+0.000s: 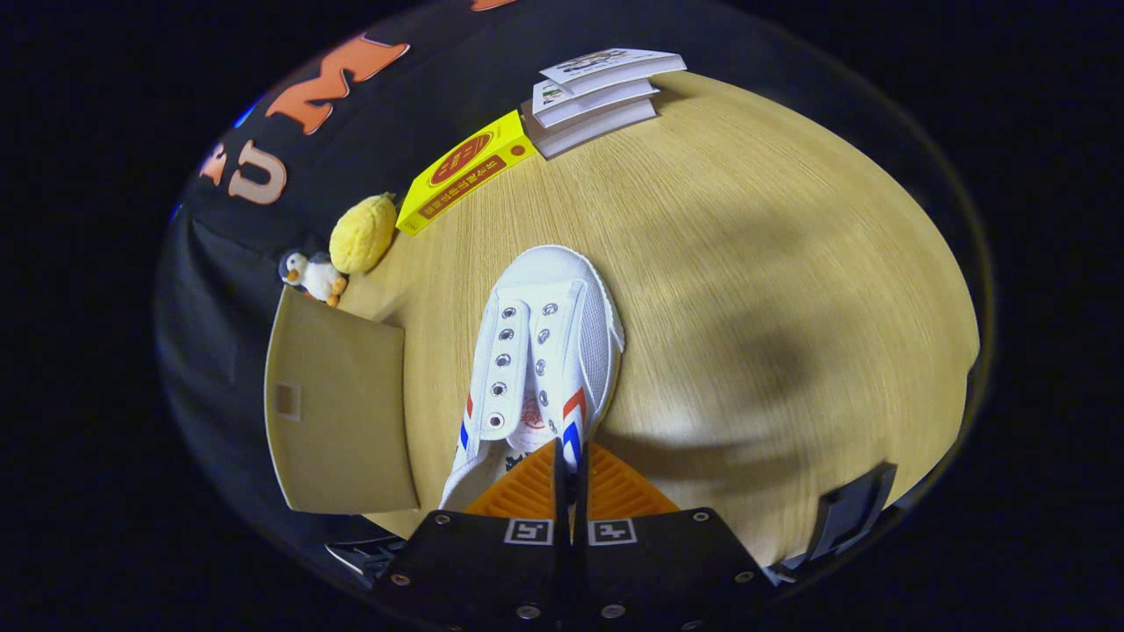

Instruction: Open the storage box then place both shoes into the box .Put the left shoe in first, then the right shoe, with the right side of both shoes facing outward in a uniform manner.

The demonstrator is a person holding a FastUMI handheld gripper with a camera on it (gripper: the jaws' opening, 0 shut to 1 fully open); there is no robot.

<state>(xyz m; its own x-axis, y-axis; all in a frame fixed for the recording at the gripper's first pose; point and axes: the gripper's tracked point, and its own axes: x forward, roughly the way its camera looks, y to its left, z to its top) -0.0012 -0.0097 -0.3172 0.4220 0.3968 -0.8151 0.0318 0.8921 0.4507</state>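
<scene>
Gripper is pinching nearly closed on the heel collar of the white shoe, its long axis running straight ahead, toe pointing away over the table, beige box lid lying just left.

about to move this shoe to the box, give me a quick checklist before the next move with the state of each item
1. Grip: gripper jaws closed together on the heel-side collar of the white canvas shoe with red and blue stripes: ok.
2. Which shoe, left or right: cannot tell.
3. Beige plastic storage box lid swung open beside the shoe: ok.
4. Box interior free: cannot tell.
5. Yellow plush toy, small duck toy and yellow cardboard box stand beyond the shoe, apart from it: ok.
</scene>
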